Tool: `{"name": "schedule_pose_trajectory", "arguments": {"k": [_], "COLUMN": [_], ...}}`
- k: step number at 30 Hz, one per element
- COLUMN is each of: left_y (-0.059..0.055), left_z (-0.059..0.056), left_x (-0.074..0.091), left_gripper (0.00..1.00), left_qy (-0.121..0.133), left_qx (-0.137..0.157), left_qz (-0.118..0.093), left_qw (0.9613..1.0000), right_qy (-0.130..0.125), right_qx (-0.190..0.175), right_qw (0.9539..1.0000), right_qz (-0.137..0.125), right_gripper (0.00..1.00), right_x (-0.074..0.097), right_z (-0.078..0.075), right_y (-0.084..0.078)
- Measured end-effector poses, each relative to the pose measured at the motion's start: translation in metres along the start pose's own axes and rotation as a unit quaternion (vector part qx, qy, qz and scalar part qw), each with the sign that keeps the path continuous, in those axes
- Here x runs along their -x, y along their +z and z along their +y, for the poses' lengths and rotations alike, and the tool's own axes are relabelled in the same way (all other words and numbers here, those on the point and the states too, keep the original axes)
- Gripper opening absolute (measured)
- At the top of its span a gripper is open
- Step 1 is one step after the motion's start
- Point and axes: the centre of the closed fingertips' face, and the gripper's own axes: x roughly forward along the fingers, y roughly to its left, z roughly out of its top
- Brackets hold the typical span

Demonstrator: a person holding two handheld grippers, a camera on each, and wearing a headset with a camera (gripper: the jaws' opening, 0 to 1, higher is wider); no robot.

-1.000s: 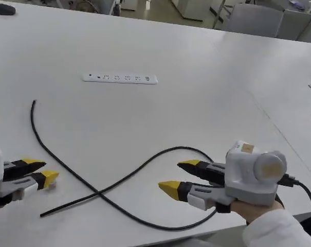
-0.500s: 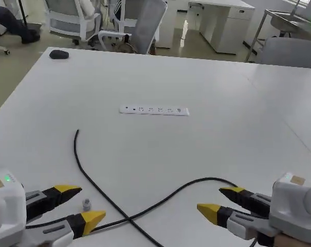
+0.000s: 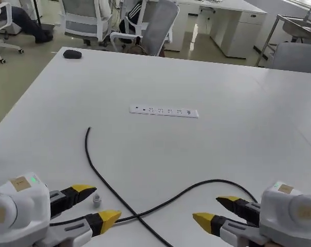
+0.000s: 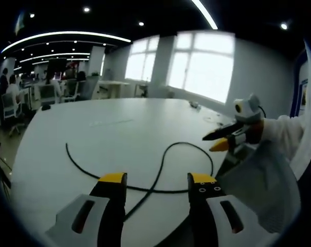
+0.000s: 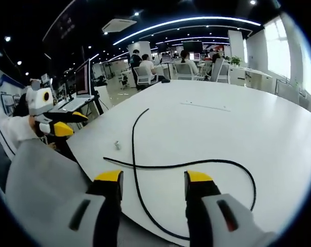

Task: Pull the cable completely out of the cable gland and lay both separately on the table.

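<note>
A long black cable (image 3: 101, 177) lies loose on the white table (image 3: 212, 82), crossing itself near the front edge. The small grey cable gland (image 3: 96, 199) stands apart from it, between the tips of my left gripper (image 3: 104, 202), which hangs open and does not touch it. My right gripper (image 3: 208, 208) is open over the front right, near the cable's loop. The left gripper view has the cable (image 4: 165, 154) beyond my open left gripper (image 4: 156, 179) and the right gripper (image 4: 222, 140). The right gripper view has the gland (image 5: 117, 145), the cable (image 5: 140, 123) and my open right gripper (image 5: 152, 177).
A white power strip (image 3: 164, 111) lies mid-table. A black mouse (image 3: 72, 54) sits at the far left corner. Office chairs (image 3: 145, 20) and desks stand behind the table's far edge. A person's sleeve covers the lower left of the right gripper view.
The head camera has tilted up and brought the far table and chairs into the picture. Both grippers stay open and sit lower in the picture. The cable and gland lie unmoved.
</note>
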Motion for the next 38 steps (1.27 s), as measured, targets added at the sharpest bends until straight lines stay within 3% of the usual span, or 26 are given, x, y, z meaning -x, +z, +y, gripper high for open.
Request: {"name": "schedule_pose_trajectory", "arguments": {"k": [3,10,18,25,38], "left_y": [0.000,0.000,0.002,-0.002,0.002], "left_z": [0.002,0.002,0.005,-0.002,0.000], "left_x": [0.000,0.000,0.001,-0.002,0.001], "left_gripper": [0.51,0.51,0.51,0.50,0.49], "left_qy": [0.006,0.004,0.006,-0.011,-0.001], "left_qx": [-0.006,-0.012,0.003,0.006,0.011], "left_qz": [0.002,0.002,-0.005,0.002,-0.005], "left_qw": [1.0000,0.9999,1.0000,0.9999,0.9999], "right_qy": [-0.007,-0.001,-0.001,-0.012,-0.009], "right_qx": [0.036,0.073,0.073,0.063,0.062], "right_qw": [0.9989,0.9964,0.9961,0.9968,0.9967], "right_qz": [0.030,0.043,0.048,0.048,0.053], "right_gripper": [0.50,0.50,0.49,0.47,0.47], "right_x": [-0.003,-0.008,-0.008,-0.005,-0.006], "right_z": [-0.002,0.006,0.006,0.000,0.001], "right_y": [-0.008,-0.011,-0.013,-0.014,-0.016]}}
